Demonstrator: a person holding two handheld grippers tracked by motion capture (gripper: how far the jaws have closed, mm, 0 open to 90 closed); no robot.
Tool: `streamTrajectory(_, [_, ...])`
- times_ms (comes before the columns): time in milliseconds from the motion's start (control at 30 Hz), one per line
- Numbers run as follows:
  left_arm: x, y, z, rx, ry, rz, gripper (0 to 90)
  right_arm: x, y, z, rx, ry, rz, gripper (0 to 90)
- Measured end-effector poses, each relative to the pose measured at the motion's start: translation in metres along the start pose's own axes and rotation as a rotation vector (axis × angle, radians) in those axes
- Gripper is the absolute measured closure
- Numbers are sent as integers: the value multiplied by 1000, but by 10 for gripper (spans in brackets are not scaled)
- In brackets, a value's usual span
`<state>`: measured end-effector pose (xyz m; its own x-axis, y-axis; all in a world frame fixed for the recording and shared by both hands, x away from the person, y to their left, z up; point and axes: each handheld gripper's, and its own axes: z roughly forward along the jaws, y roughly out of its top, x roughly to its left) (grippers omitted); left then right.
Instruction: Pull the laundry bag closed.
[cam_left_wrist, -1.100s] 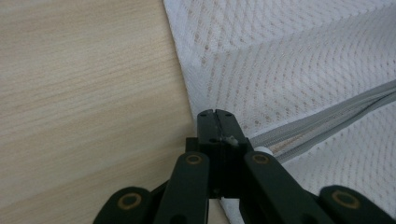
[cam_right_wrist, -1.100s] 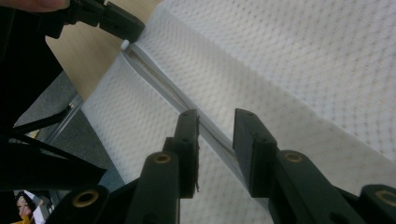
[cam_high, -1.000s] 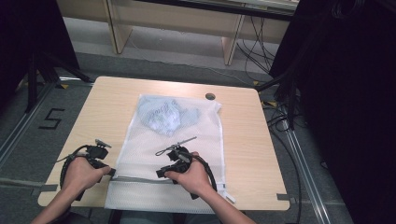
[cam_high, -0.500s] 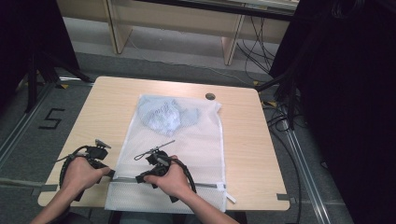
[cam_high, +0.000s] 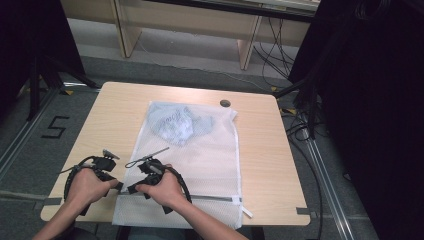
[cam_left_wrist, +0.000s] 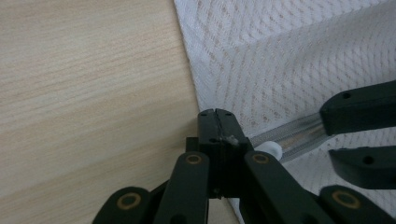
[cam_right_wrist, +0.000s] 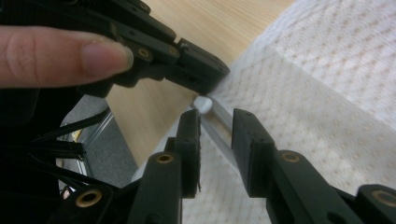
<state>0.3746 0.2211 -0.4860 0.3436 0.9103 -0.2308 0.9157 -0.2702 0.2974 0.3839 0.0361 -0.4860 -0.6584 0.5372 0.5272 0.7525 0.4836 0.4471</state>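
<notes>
High view: R gripper (cam_high: 134, 188) at zipper (cam_high: 210, 198).

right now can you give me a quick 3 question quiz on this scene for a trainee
1. True or false: the left gripper is shut on the corner of the mesh laundry bag.
2. What do the right gripper fingers straddle? A) the zipper B) a table leg C) a cable
3. Where in the bag does the light blue garment lie, at the far end or by the zipper?

Key: 1 true. 2 A; the fingers have just been closing with the zipper strip between them, a gap showing on either side, near the white zipper end piece. 3 the far end, away from the hands.
</notes>
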Motion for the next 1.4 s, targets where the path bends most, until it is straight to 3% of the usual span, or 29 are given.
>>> streamTrajectory(67, [0, 0, 0, 1, 0, 1, 897, -2, 2, 4, -11, 5, -22, 735])
streamTrajectory(200, [0, 0, 0, 4, -2, -2, 896, -3, 4, 8, 0, 3, -12, 736])
streamTrajectory(233, [0, 0, 0, 5, -2, -2, 896, -2, 4, 10, -1, 23, 5, 735])
streamTrajectory(300, [0, 0, 0, 5, -3, -2, 897, -2, 5, 12, -1, 23, -14, 735])
streamTrajectory(367, [0, 0, 0, 4, -3, -2, 896, -1, 5, 13, 4, 26, 0, 735])
streamTrajectory(400, [0, 0, 0, 4, -3, -1, 897, -2, 7, 16, 0, 24, -28, 735])
streamTrajectory(433, [0, 0, 0, 5, -2, 0, 897, 0, 7, 17, 8, 27, 3, 735])
streamTrajectory(533, [0, 0, 0, 2, -1, 0, 897, 0, 8, 19, 5, 21, -11, 737])
streamTrajectory(567, [0, 0, 0, 4, 0, 1, 897, 0, 9, 20, 4, 22, -39, 740])
streamTrajectory(600, [0, 0, 0, 2, 0, 1, 897, 3, 10, 22, 16, 26, -10, 750])
streamTrajectory(900, [0, -1, 0, 2, -1, 3, 897, 3, 11, 26, 31, 36, -8, 836])
streamTrajectory(1000, [-1, -1, 0, 0, 5, 17, 897, 2, 9, 26, 43, 40, 2, 859])
streamTrajectory(1033, [-1, -1, 0, -5, 16, 27, 897, 1, 8, 26, 42, 37, -15, 863])
streamTrajectory(1067, [-2, -1, 0, -6, 18, 27, 897, 2, 7, 25, 47, 43, 13, 864])
streamTrajectory(1400, [-6, -2, 2, -20, 32, 25, 898, 4, 2, 22, 34, 14, -2, 869])
